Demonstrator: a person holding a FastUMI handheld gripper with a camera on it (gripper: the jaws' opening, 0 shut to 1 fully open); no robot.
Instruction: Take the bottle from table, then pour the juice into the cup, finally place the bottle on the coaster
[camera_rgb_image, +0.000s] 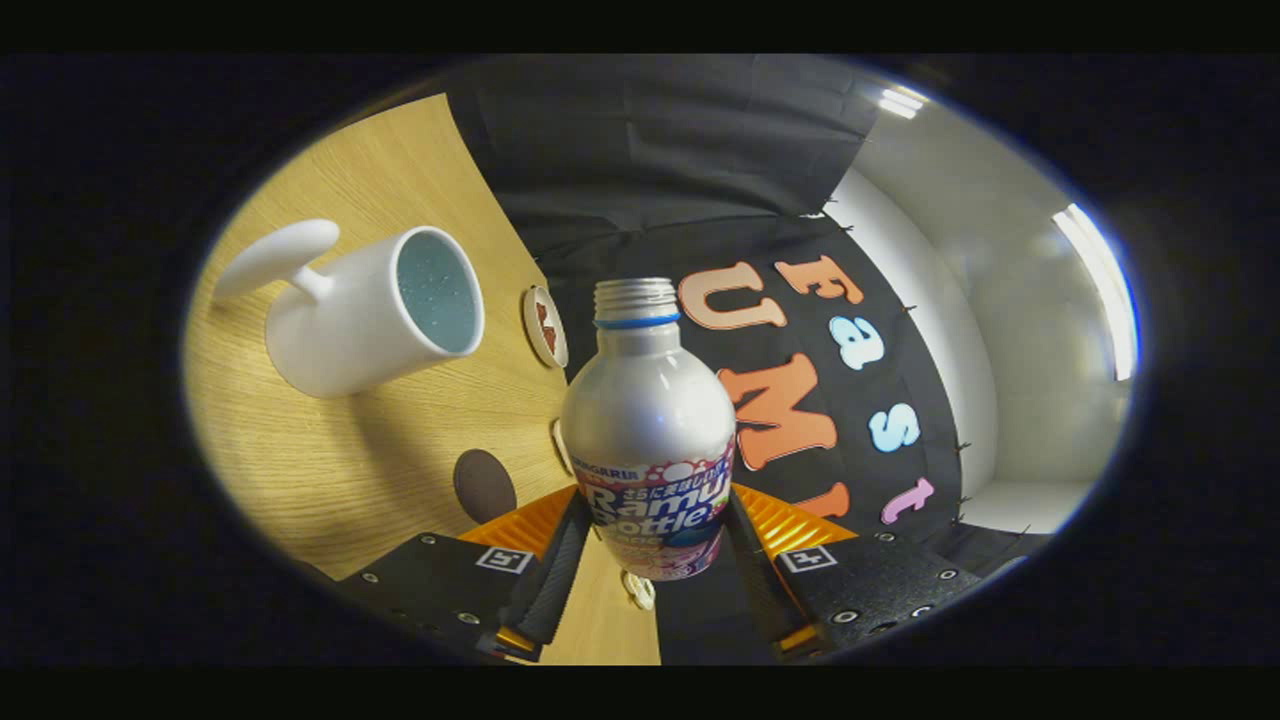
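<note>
A silver bottle (648, 420) sits clamped in the claw (650, 560), both fingers pressing its labelled lower body; its cap is off and the threaded neck points away from the claw, the whole view rolled so that the wooden surface (330, 470) tilts steeply beside it. The white cup (365, 310) stands on that surface well apart from the bottle's mouth, its blue-lined opening not yet under the neck; pouring looks to be only starting. A round patterned coaster (545, 325) lies just beyond the cup, nearer the bottle neck; a dark round disc (484, 485) lies on the surface near the bottle's base. The risks, as judged from here: with the mouth short of the cup's rim, further tilt would send juice onto the surface; the smooth metal body, gripped low, could twist or slide between the fingers; a careless swing could clip the cup's handle and tip it.
</note>
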